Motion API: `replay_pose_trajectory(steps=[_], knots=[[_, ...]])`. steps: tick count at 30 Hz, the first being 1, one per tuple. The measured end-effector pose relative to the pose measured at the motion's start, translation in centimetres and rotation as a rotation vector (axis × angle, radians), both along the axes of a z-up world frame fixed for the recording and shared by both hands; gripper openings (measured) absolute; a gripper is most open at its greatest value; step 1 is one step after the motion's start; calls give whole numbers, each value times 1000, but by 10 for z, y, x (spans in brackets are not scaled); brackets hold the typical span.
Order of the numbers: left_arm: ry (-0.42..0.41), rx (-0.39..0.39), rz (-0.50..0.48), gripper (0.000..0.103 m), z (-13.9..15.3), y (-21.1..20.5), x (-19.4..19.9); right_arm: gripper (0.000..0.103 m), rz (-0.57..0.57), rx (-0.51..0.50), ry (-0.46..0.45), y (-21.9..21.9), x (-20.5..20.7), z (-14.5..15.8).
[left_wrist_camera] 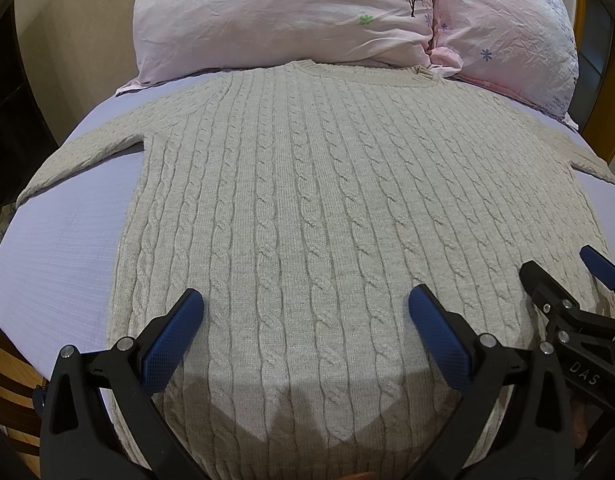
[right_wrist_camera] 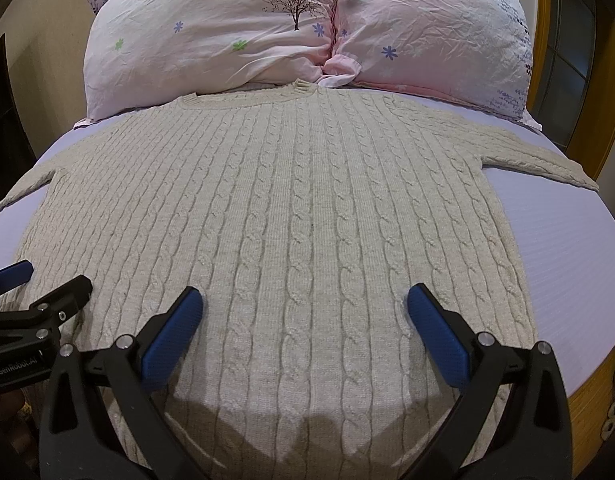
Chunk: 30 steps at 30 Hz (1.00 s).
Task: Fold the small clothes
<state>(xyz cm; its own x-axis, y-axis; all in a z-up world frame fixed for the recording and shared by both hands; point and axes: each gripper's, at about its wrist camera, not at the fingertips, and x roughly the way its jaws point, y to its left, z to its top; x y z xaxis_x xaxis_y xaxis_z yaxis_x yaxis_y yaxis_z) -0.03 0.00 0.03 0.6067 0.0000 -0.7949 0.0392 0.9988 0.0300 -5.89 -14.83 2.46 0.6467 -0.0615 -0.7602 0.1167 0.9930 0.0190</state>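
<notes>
Lavender sheet point(left_wrist_camera: 63, 240) covers the bed beneath me. My left gripper point(left_wrist_camera: 306, 316) and right gripper point(right_wrist_camera: 305, 314) both hang with jaws wide apart, holding nothing, over the sweater point(left_wrist_camera: 307, 200), which lies flat between and ahead of them. Beyond its collar sit two pillows point(right_wrist_camera: 227, 36).
</notes>
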Motion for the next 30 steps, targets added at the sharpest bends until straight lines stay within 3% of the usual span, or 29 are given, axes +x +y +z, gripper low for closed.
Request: replay_pose_trajectory(steps=[30], knots=[[-5, 0, 1, 102, 3, 2, 2, 101, 0, -1, -2, 0, -1, -1]])
